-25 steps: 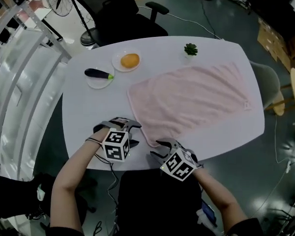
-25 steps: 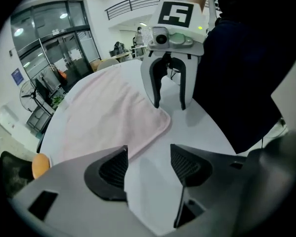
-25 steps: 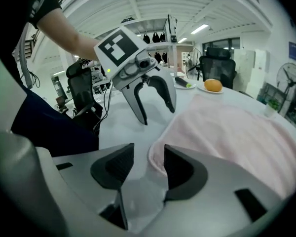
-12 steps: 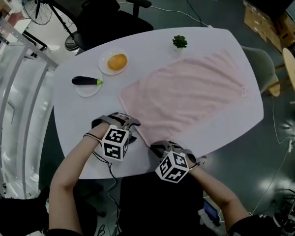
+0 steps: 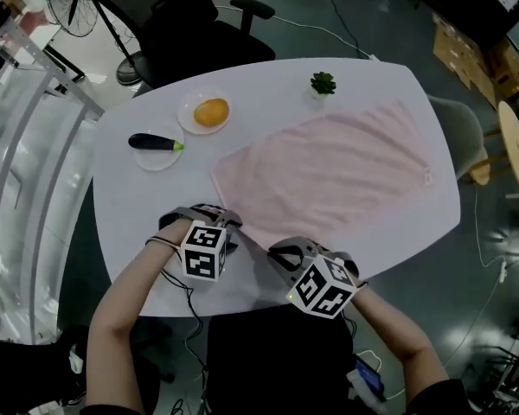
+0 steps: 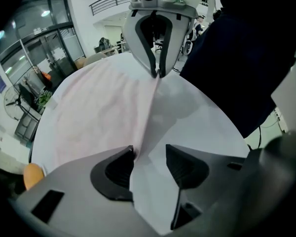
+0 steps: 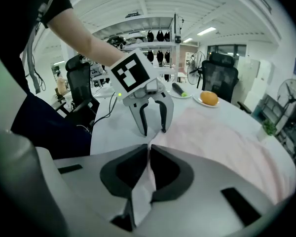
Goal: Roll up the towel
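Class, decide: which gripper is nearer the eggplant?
Left. The left gripper, jaws just closing around the towel edge, is toward the eggplant; the right gripper, just clamped on the towel, lies beyond the left one, farther off.

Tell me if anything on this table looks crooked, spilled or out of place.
Only the pink towel: it lies slanted across the table, and its near corner is pinched up in the right gripper, whose jaws have just been closing on it. Nothing is spilled or damaged.
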`<state>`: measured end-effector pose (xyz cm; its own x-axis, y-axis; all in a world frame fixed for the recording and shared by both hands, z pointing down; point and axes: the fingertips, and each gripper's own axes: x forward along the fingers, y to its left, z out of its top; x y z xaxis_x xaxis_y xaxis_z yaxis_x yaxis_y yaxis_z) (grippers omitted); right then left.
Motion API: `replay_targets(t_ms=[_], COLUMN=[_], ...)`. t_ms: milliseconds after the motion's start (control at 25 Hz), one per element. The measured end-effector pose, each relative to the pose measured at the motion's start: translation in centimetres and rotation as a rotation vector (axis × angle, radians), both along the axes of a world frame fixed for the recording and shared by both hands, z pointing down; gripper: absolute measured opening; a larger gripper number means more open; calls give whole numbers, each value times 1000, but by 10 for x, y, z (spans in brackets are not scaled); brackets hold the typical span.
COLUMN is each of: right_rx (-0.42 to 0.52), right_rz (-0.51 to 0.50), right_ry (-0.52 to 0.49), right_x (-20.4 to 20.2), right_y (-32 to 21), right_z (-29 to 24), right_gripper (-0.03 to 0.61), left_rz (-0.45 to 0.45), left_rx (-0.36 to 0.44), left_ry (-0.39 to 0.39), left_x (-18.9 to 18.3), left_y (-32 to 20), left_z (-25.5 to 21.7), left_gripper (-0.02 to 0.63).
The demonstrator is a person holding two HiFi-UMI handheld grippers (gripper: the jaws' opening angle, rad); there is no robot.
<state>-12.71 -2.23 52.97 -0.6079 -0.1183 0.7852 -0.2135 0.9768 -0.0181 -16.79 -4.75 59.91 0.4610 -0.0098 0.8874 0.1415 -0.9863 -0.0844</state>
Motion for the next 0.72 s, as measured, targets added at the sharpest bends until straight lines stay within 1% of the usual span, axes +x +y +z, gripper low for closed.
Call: replay_targets(t_ms=[120,280,440,560,640,720], right_rx=[-15,-11,-67,-90,-89,-82], right_rz=[-10,-13,-2,25,47,64], right_ry=[-15,-7,-3,18,39,62], right_x=[4,15,22,29,33,36], right_y=[-22,-60,-93,-117,-131,-144], right_z=[-11,-20,-14,-1,11,24], right_gripper=[29,29,29,29,28,28], left_rz=[-91,-183,-274,-409,-505,-563], left_rx=[-12,-26,-78,-120,-151,-165], left_ry=[5,-14,-9,42,84,107], left_x=[-5,-13,-14,-15,-15,-17], left_y=[-12,-27,-37,-50,-57,-62], left_z=[0,1,3,2,0,-2], left_gripper=[229,226,232,210,173,167])
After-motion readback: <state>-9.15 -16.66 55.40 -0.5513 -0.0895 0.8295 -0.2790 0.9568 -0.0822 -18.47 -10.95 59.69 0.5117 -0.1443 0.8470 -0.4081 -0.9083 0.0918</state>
